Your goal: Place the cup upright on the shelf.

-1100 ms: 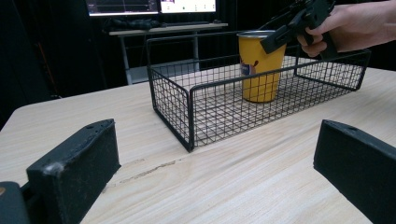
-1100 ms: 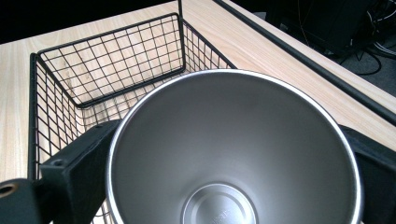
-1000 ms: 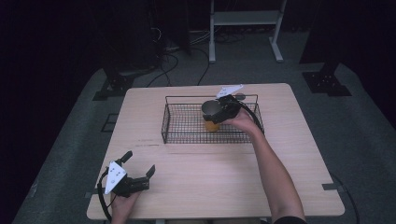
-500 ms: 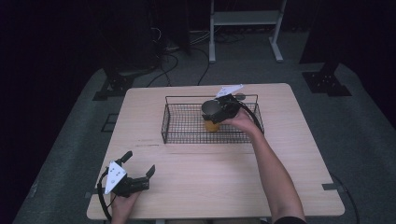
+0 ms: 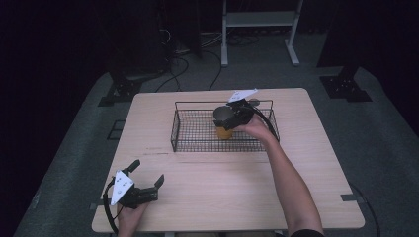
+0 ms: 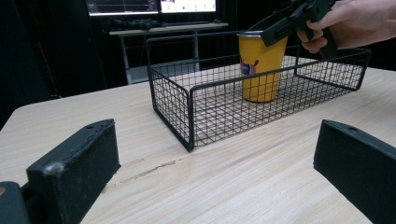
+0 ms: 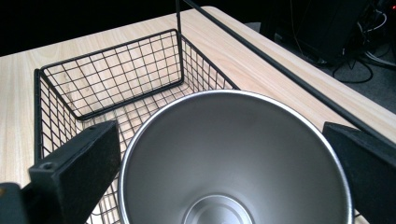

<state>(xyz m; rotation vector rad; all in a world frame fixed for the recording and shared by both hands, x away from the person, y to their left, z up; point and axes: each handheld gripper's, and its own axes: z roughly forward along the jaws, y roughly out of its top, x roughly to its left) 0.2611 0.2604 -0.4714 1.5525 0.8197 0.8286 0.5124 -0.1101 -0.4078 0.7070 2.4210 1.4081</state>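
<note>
A yellow cup (image 5: 224,129) with a bare steel inside stands upright in the black wire basket (image 5: 191,134), right of its middle. My right gripper (image 5: 223,115) hovers at the cup's rim, open, one jaw on each side with a small gap to the metal. The right gripper view looks straight down into the cup (image 7: 233,158), with the basket (image 7: 107,88) behind it. My left gripper (image 5: 146,172) rests open near the table's front left corner, holding nothing. The left gripper view shows the basket (image 6: 187,112), the cup (image 6: 259,65) and the right gripper (image 6: 275,28) farther off.
The wooden table (image 5: 237,187) has bare room between the basket and its front edge. A faint dark line marks the wood just in front of the basket. Cables and a metal stand (image 5: 257,29) lie on the floor beyond the far edge.
</note>
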